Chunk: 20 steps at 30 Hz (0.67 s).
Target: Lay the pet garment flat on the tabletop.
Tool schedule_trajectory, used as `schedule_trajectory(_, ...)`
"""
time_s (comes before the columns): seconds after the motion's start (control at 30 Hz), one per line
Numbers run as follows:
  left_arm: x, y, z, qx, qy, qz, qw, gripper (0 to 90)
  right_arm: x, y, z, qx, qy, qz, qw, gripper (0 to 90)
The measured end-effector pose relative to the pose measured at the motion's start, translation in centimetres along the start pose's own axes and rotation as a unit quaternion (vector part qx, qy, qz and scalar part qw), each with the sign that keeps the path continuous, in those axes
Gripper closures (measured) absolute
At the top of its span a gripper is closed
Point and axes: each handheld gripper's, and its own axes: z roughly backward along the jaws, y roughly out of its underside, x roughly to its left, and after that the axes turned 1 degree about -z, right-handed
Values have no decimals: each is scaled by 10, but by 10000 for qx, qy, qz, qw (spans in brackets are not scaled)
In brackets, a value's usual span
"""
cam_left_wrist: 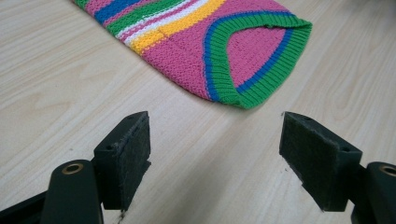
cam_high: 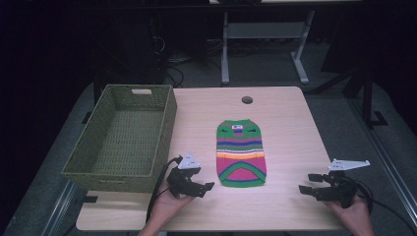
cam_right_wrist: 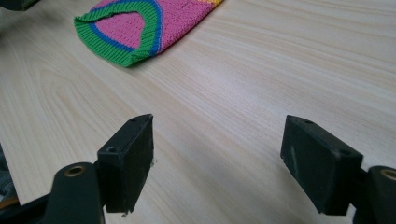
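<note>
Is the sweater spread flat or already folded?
Spread flat. The sweater lies full length on the table, neck end far, green hem near, all stripes showing, nothing doubled over. Both tongs are off it.

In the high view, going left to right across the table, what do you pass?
Woven basket → left gripper → striped knitted garment → right gripper.

Knit sweater (cam_high: 241, 153): pink, green, blue, yellow, white stripes; green hem with blue band. Basket (cam_high: 123, 167): olive-green weave. Tabletop (cam_high: 285, 123): pale wood grain. Each gripper black.
</note>
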Motion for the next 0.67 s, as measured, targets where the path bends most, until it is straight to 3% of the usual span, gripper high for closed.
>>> schedule_trajectory(0.37,-8,12,4,15,-26,-39,10000,242,1,19,16,-161,177,-80,9997,236)
schedule_trajectory(0.67,-11,17,9,-173,22,-21,9998,241,9,26,19,-292,313,25,9991,220)
